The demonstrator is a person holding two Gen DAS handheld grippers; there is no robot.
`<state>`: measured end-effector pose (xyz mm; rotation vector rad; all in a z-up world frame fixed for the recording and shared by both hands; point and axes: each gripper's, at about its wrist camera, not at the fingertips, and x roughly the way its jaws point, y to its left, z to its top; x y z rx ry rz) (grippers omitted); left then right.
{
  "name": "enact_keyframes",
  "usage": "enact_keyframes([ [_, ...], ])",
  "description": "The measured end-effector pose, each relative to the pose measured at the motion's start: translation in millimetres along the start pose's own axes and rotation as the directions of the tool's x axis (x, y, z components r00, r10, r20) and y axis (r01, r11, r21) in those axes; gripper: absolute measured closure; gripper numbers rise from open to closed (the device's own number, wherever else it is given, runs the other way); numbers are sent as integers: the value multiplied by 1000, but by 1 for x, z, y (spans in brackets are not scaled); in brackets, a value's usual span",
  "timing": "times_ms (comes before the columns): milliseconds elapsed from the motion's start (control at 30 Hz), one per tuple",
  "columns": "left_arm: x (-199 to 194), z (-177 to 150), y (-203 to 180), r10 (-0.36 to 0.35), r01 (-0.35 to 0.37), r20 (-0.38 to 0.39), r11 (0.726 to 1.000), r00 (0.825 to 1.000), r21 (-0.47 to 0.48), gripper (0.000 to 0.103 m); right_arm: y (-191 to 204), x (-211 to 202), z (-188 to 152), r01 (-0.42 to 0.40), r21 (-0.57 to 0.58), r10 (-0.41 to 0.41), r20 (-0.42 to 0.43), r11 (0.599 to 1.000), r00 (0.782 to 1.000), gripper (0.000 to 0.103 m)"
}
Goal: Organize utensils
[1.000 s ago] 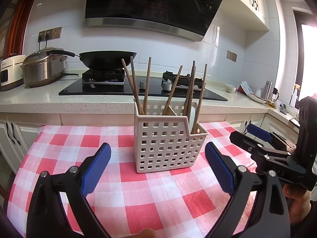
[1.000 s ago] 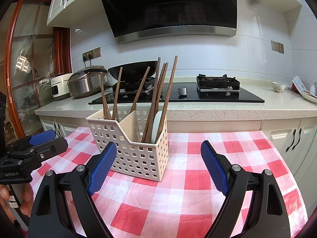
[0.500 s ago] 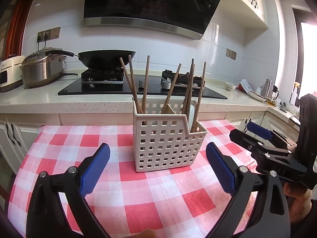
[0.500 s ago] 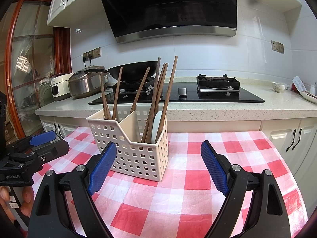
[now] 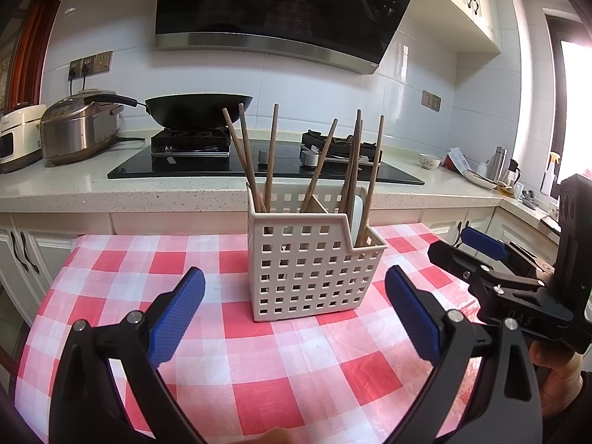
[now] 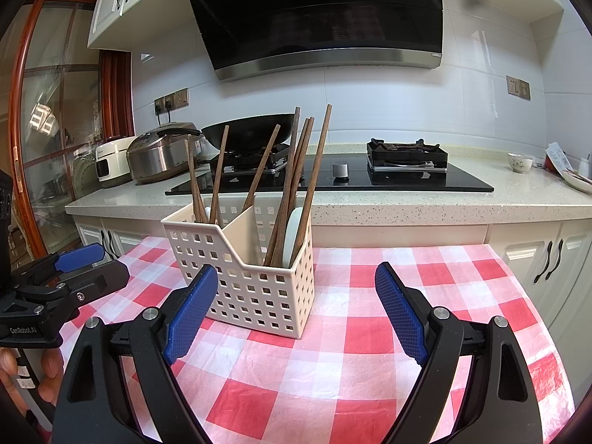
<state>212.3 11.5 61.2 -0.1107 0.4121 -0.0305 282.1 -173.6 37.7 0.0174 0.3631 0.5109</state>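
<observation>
A white perforated utensil basket [image 5: 310, 270] [image 6: 255, 288] stands on the red-and-white checked tablecloth [image 5: 281, 366]. Several brown wooden chopsticks [image 5: 272, 155] [image 6: 296, 181] lean upright in its two compartments. A white spoon [image 5: 357, 216] [image 6: 290, 236] stands in the right compartment. My left gripper [image 5: 294, 309] hovers open in front of the basket, nothing between its blue pads. My right gripper [image 6: 296, 310] is also open and empty, just right of the basket's front. In the left wrist view the right gripper [image 5: 481, 255] shows at the far right.
Behind the table runs a speckled counter [image 5: 185, 188] with a black gas hob [image 6: 370, 177], a wok [image 5: 199, 111] and a steel rice cooker [image 5: 79, 125]. Cupboard doors [image 6: 547, 262] sit below. A small bowl [image 6: 520, 162] and bottles [image 5: 499, 164] stand at the counter's right end.
The left gripper has drifted slightly, so the basket sits a little differently in its view. The right gripper and the utensils have stayed put.
</observation>
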Motion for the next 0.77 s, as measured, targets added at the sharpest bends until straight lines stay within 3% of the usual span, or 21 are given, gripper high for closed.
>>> enact_keyframes([
  [367,4,-1,3,6,-6,5,1000,1000,-10,6,0,0,-1,1,2,-1,-2,1000,1000,22],
  [600,9,-1,9,-1,1,-35,1000,999,-21,5,-3,4,-4,-10,15,11,-37,1000,999,19],
  [700,17,-3,13,-15,13,-119,1000,993,-17,5,-7,8,-6,8,8,-7,-98,1000,995,19],
  [767,33,-9,27,39,-39,-244,999,969,3,5,-17,15,-11,24,16,-20,-187,1000,982,19],
])
